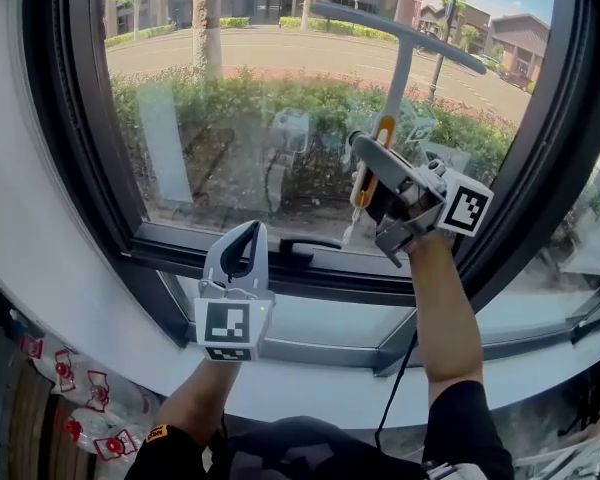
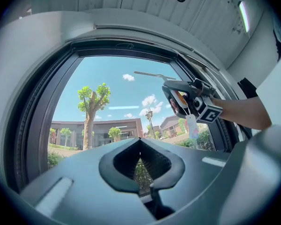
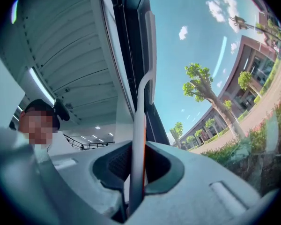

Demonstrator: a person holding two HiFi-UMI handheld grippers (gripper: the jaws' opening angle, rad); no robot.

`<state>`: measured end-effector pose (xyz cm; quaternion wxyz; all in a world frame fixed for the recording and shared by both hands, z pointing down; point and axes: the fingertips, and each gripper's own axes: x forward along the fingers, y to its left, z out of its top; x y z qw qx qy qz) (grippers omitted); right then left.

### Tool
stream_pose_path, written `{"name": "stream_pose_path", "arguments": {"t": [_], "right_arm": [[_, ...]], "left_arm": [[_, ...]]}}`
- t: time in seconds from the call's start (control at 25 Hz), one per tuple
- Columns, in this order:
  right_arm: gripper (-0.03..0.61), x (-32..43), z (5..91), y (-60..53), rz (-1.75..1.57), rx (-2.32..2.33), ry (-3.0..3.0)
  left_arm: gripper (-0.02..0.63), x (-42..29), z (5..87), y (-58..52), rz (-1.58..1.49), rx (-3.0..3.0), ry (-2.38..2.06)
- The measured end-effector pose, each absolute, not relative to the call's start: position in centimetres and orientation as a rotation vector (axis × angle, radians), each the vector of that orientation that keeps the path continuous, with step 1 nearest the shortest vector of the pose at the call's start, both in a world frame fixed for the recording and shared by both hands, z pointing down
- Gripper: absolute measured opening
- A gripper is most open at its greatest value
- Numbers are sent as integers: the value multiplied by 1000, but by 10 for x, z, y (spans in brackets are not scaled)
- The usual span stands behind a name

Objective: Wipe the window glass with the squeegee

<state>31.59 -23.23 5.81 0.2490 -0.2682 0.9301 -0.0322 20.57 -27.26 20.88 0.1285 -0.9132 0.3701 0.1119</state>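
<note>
The squeegee has a long grey blade (image 1: 400, 38) pressed on the window glass (image 1: 230, 118) at the upper right, and a white-and-orange handle running down from it. My right gripper (image 1: 372, 173) is shut on that handle, held up in front of the pane. In the right gripper view the handle (image 3: 138, 139) passes straight between the jaws, with the blade (image 3: 150, 46) above. My left gripper (image 1: 248, 233) hangs lower, in front of the bottom window frame, shut with nothing in it. From the left gripper view I see the squeegee (image 2: 152, 75) and the right gripper (image 2: 192, 97) up to the right.
A dark window frame (image 1: 310, 268) runs round the pane, with a latch handle on its bottom rail and a lower pane (image 1: 320, 323) beneath. A white curved sill (image 1: 70, 268) lies below. Red-and-white packets (image 1: 80, 388) lie at the lower left. A paper tag (image 2: 192, 125) dangles from the squeegee.
</note>
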Motion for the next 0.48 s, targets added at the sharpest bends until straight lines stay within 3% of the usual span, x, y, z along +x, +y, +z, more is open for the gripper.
{"name": "stream_pose_path", "arguments": {"t": [0.48], "right_arm": [[32,373,-87,-224,40,-742,2576]], "left_arm": [[11,237,157,-258,373,-2581,1012]]}}
